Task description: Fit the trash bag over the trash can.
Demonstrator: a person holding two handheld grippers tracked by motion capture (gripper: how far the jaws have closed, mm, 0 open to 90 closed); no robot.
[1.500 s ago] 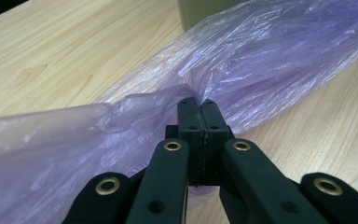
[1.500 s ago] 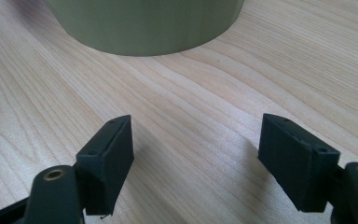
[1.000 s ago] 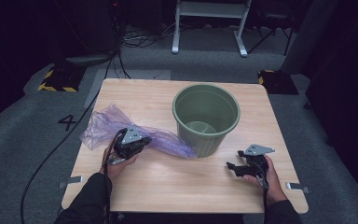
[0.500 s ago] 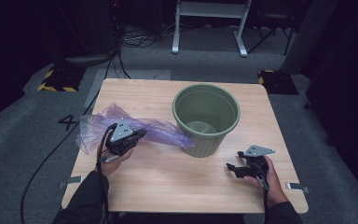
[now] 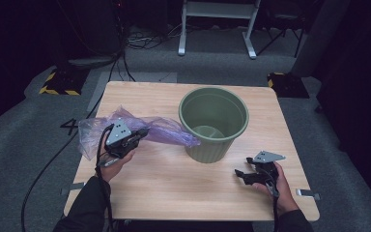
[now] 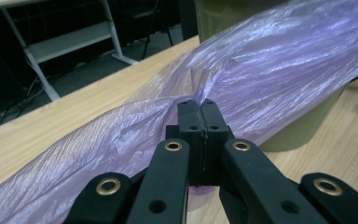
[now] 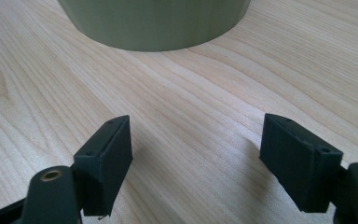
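My left gripper is clamped on the purple plastic bag; in the left gripper view my two black jaws are pressed together with the thin film pinched between them. The bag is lifted a little above the table at this place. One end of it reaches to the side of the green bucket and seems to touch the wall there, and the other end spreads over the left edge of the table.

My right gripper is low over the table near the front right corner, and its jaws stand wide apart with bare wood between them. The bucket base is near in front of it, not touching.

On the grey floor left of the table I can read the digit "4". I see no brand or label on the bucket or on the bag.
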